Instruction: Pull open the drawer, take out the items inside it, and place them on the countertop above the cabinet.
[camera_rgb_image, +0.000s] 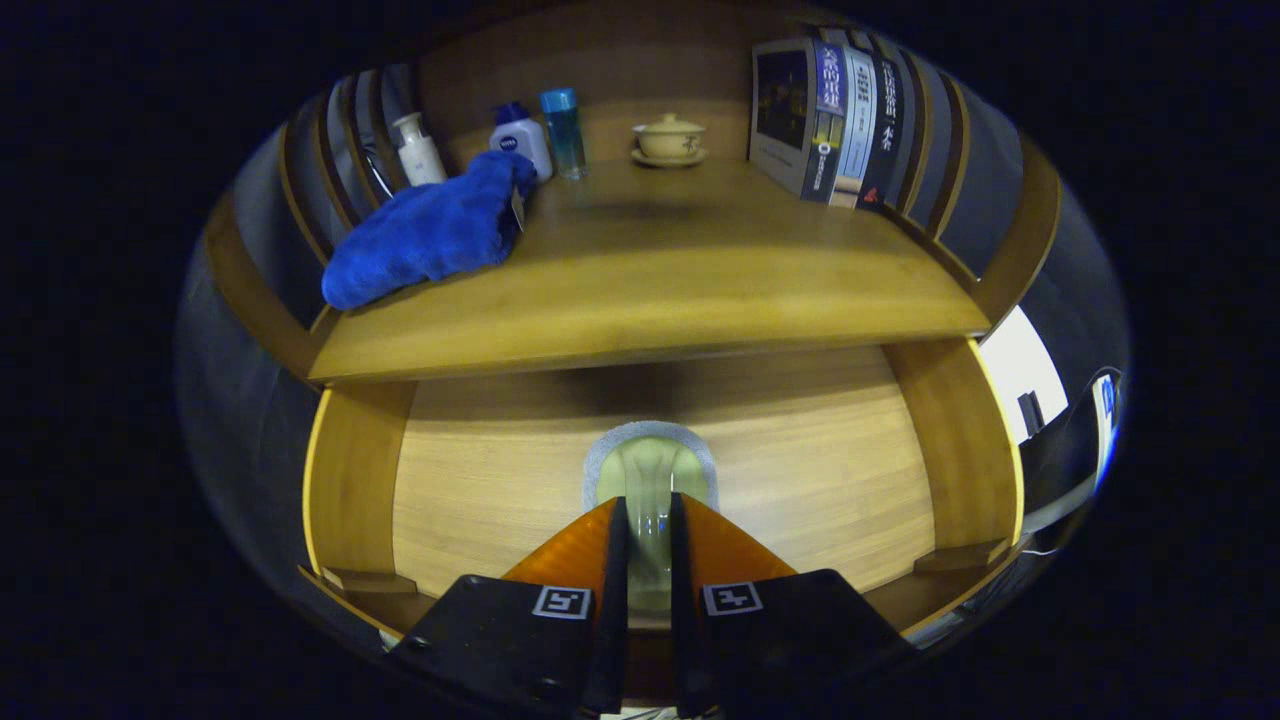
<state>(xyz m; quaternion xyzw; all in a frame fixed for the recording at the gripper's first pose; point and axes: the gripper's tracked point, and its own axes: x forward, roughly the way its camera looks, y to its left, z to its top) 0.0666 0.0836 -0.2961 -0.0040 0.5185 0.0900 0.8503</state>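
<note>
Below the countertop (640, 290), inside the open drawer (500, 480), a pale green cloth item with a grey edge (650, 470) lies on the drawer floor, and the gripper (648, 520) has its fingers drawn close with a fold of that cloth pinched between them. Its long axis seems to run from the fingers toward the countertop's underside, rounded end pointing that way. I judge the soft fold could slip free on lifting, or the hanging cloth could snag the countertop's front edge.
</note>
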